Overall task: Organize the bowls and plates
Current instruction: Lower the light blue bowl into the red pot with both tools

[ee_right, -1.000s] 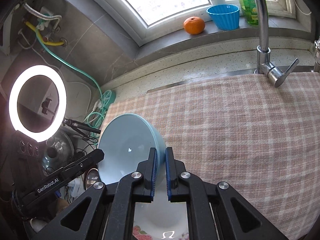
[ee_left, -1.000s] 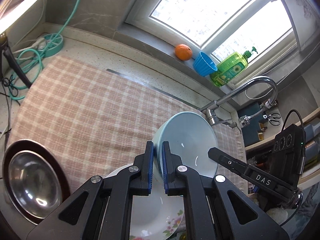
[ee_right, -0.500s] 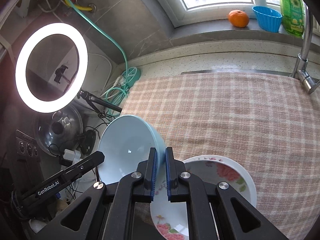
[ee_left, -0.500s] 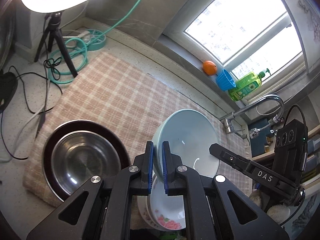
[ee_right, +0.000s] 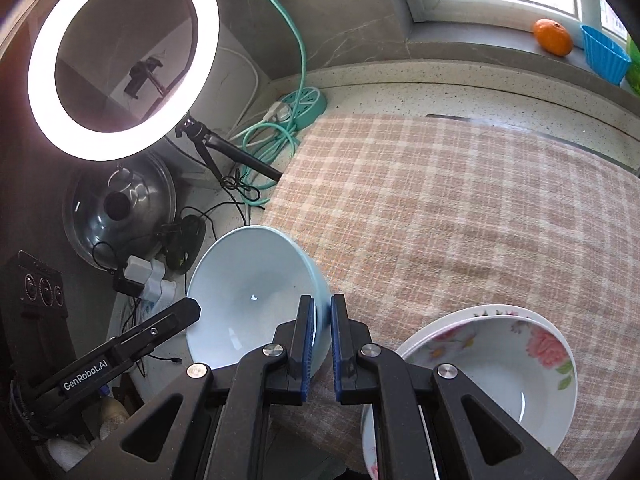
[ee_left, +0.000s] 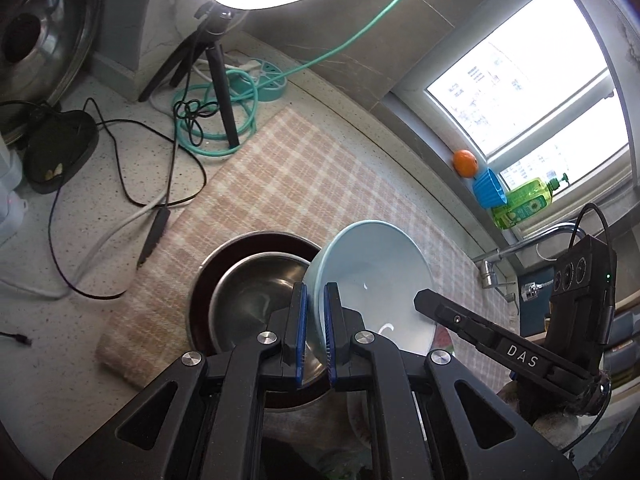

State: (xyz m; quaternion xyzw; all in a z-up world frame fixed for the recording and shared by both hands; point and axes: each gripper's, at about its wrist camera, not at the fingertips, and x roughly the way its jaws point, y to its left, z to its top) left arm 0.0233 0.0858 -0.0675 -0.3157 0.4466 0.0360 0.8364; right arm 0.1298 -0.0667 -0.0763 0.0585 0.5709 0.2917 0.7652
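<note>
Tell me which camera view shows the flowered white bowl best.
The right wrist view: the flowered white bowl sits open at lower right, its rim, pink flowers and inside visible. The left wrist view shows only a sliver beside the light blue bowl.

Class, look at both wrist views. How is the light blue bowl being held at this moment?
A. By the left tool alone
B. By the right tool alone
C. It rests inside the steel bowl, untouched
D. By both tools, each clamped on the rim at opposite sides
D: the left tool pinches one side of the light blue bowl's rim, and the right tool pinches the opposite side, with the bowl lifted and tilted.
</note>
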